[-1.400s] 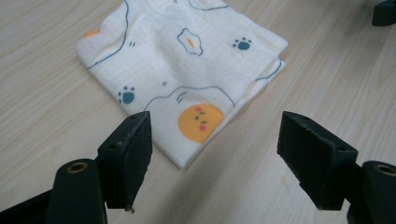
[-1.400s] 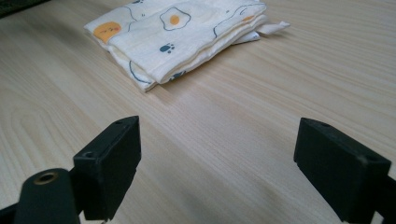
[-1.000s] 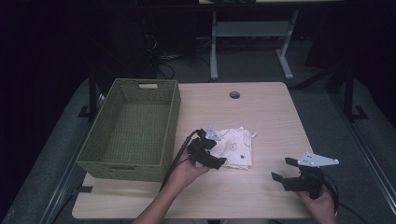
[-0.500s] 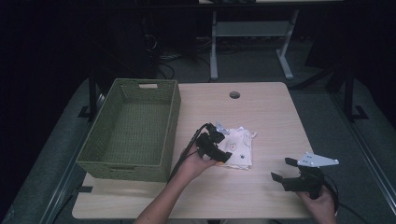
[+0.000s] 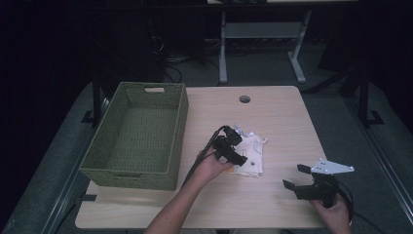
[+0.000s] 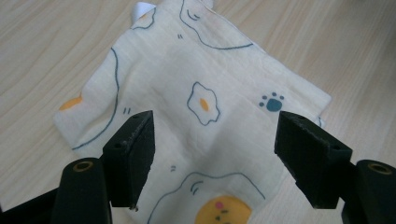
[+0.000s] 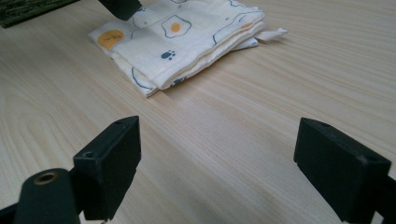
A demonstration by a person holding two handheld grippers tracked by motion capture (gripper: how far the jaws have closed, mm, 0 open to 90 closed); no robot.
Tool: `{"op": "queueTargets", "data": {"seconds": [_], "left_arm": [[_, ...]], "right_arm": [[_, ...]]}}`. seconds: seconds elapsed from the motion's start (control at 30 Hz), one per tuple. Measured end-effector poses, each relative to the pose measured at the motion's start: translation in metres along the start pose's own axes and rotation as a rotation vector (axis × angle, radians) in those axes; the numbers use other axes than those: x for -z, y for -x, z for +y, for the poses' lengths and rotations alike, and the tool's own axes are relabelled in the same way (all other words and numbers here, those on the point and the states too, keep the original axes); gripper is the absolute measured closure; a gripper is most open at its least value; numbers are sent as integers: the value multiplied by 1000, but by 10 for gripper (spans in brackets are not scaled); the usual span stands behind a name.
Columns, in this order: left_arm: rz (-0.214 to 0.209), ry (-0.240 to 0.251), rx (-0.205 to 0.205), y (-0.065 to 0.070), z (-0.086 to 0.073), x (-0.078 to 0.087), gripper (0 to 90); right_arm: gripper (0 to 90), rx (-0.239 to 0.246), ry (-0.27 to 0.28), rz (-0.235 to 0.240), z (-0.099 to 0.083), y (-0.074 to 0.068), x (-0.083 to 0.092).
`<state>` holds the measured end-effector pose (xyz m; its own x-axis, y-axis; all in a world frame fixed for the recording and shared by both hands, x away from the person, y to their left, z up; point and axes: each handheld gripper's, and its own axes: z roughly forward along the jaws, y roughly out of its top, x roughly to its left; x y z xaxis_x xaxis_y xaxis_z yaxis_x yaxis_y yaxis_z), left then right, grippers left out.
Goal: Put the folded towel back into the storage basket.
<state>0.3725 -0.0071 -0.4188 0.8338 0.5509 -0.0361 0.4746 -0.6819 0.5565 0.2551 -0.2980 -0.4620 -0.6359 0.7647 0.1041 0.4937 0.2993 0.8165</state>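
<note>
A folded cream cloth [image 5: 255,149] printed with fried eggs and paw marks lies flat on the wooden table [image 5: 272,117], right of centre. My left gripper [image 5: 240,155] hovers just above the cloth's near left part. Seen in its own view, the left gripper [image 6: 215,154] is open, the jaws standing wide over the cloth [image 6: 205,79] with nothing between them. My right gripper [image 5: 295,177] rests low near the table's front right, open and holding nothing. From the right gripper [image 7: 217,168], the cloth [image 7: 187,32] lies some way ahead, showing its stacked folded layers.
A green woven basket [image 5: 127,174] with nothing in it stands on the table's left side, close to the left hand. A round cable hole [image 5: 244,99] sits near the far edge. Dark floor and a grey desk frame lie beyond the table.
The left gripper has moved forward and to the right, from the cloth's near left edge to over the cloth. The right gripper and the cloth have stayed where they were.
</note>
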Motion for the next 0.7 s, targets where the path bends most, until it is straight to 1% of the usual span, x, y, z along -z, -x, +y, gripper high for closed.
{"op": "queueTargets", "data": {"seconds": [0.13,0.3,0.7], "left_arm": [[-2,-13,7,-1,4,-8,307],[-2,-30,32,-4,6,-17,310],[22,-66,52,-8,12,-32,342]], "right_arm": [[145,-1,4,1,0,0,0],[145,1,6,2,0,0,1],[145,-1,10,3,1,0,1]]}}
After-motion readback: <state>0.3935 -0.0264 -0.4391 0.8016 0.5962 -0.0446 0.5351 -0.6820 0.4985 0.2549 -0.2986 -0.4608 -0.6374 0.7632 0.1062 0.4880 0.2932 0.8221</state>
